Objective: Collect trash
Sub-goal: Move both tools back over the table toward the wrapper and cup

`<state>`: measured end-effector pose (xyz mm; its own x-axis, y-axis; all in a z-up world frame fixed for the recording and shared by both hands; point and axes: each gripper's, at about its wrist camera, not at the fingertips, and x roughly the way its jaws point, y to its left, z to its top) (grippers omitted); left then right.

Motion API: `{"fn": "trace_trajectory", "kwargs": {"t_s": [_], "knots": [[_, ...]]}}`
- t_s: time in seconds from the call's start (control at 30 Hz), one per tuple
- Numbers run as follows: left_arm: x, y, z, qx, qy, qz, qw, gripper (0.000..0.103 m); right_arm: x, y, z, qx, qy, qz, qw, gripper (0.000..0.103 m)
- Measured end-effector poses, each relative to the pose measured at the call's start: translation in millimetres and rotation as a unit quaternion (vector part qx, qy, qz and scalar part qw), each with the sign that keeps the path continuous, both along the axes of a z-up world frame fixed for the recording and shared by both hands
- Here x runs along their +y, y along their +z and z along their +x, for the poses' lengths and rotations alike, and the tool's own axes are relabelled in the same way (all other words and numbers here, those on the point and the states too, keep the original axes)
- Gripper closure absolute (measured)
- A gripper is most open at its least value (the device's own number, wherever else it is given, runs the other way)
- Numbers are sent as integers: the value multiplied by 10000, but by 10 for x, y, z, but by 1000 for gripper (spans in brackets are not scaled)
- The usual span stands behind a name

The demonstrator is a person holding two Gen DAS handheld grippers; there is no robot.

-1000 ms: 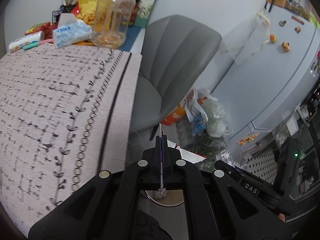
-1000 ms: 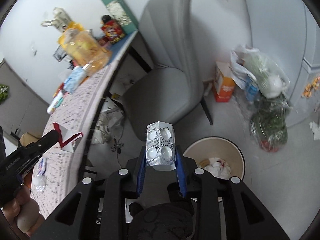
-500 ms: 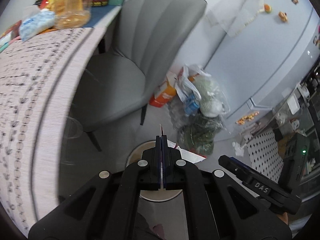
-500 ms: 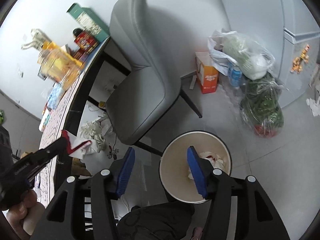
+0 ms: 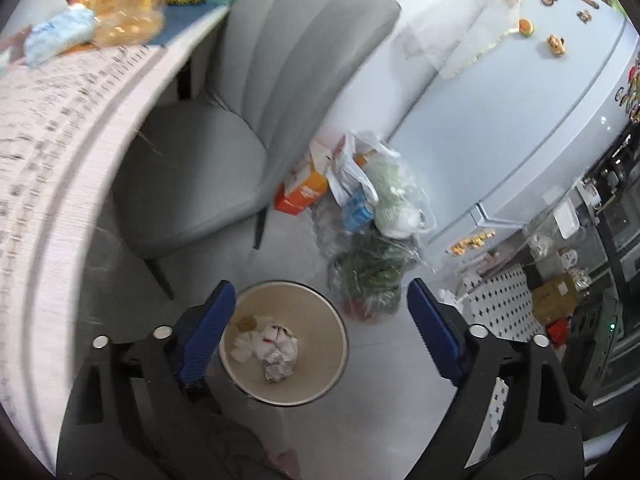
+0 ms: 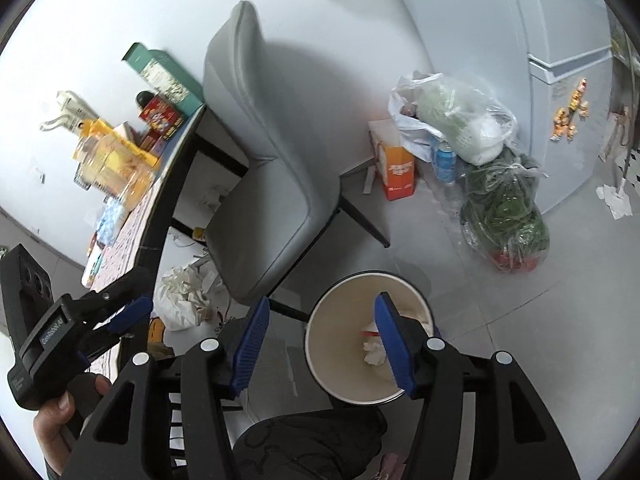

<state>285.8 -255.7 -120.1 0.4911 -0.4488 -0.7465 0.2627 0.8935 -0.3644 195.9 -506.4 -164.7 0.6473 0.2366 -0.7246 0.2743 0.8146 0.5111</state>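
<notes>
A round beige trash bin [image 5: 328, 320] stands on the floor below both grippers and holds crumpled paper and wrappers [image 5: 268, 348]. It also shows in the right wrist view [image 6: 336, 320]. My left gripper [image 5: 320, 312] is open and empty above the bin. My right gripper [image 6: 320, 320] is open and empty over the bin too. The left gripper [image 6: 132, 312] appears at the left of the right wrist view, held by a hand.
A grey chair [image 5: 248, 120] stands beside the bin at a table [image 5: 52, 128] with a patterned cloth and snacks. Plastic bags [image 5: 376, 216] and an orange carton [image 5: 304, 196] lie by the white fridge [image 5: 520, 100]. A white bag of litter [image 6: 184, 296] lies under the table.
Both grippers moved from the table to above the bin. The right one opened and dropped the pill blister pack; the left one opened and let go of its thin wrapper.
</notes>
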Motion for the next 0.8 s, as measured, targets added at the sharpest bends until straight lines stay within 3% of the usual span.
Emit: {"fn": "trace_trajectory", "kwargs": {"t_s": [0.07, 0.37, 0.8], "knots": [[167, 108, -48, -149, 169, 53, 9997, 9, 127, 63, 18, -79, 118, -10, 9999, 35], [1044, 501, -237, -548, 899, 85, 9944, 6, 792, 437, 110, -430, 592, -205, 9971, 15], [2254, 705, -770, -868, 1880, -50, 9783, 6, 1921, 827, 157, -608, 1515, -544, 9851, 11]]}}
